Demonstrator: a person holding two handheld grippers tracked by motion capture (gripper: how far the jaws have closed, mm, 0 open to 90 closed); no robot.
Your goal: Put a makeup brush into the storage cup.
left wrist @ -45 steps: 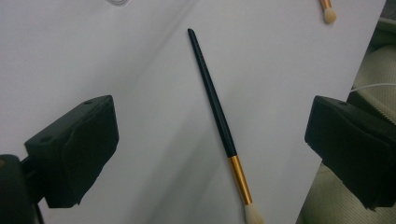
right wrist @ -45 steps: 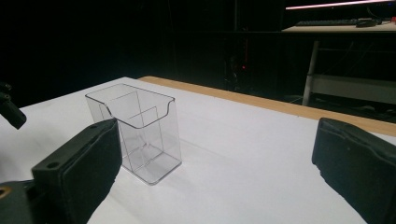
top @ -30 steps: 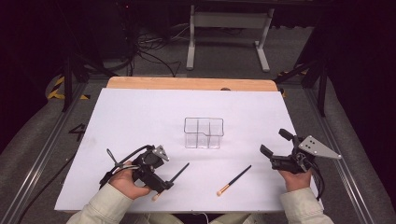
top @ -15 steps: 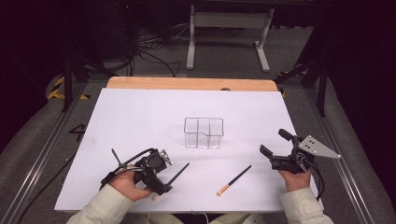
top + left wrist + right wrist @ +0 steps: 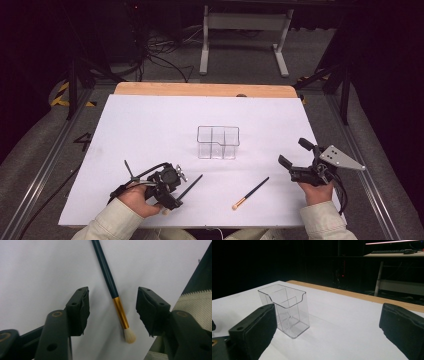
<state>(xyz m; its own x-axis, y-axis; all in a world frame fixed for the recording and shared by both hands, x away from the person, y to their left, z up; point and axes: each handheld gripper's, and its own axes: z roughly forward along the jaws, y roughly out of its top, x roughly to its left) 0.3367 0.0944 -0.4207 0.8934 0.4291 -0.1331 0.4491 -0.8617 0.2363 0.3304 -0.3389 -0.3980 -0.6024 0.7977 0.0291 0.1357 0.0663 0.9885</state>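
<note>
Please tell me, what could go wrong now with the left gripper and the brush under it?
1. The left gripper has been closing around the brush, pads not yet touching; the thin round handle may roll or slip out.
2. The jaws sit near the gold ferrule, far from mid-handle, so the brush may tilt when lifted.

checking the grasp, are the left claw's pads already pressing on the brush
No: in the left gripper view the brush lies between the left claw's pads with white table showing either side.
</note>
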